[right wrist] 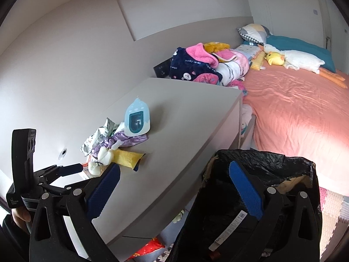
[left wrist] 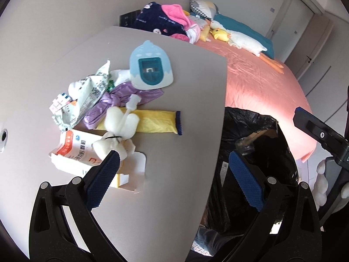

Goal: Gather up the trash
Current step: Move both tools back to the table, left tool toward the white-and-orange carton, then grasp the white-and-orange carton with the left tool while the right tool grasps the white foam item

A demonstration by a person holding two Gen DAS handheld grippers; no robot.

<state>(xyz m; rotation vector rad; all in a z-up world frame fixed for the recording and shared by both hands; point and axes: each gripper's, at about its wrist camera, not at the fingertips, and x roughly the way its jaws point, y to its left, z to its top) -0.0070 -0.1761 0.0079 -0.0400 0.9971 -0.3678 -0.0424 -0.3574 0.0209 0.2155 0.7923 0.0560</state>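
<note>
Both tongs are wide apart with nothing in them: the left tongs [left wrist: 174, 174] hang by the trash pile [left wrist: 104, 113] on the tabletop [left wrist: 178, 83]. The right tongs [right wrist: 174, 185] hover near the black bag [right wrist: 272, 163]. Next, I think, the left tongs must reach in and pinch one piece.

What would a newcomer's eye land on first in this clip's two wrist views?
Probably the heap of litter on the grey tabletop: a long yellow wrapper, a crumpled purple plastic bag and a torn white medicine carton, with a pale blue bottle-shaped gadget just behind. Next, the black-lined trash bin standing open beside the table's near edge, and the salmon-pink bed beyond. Both the left gripper and the right gripper are open and empty.
</note>
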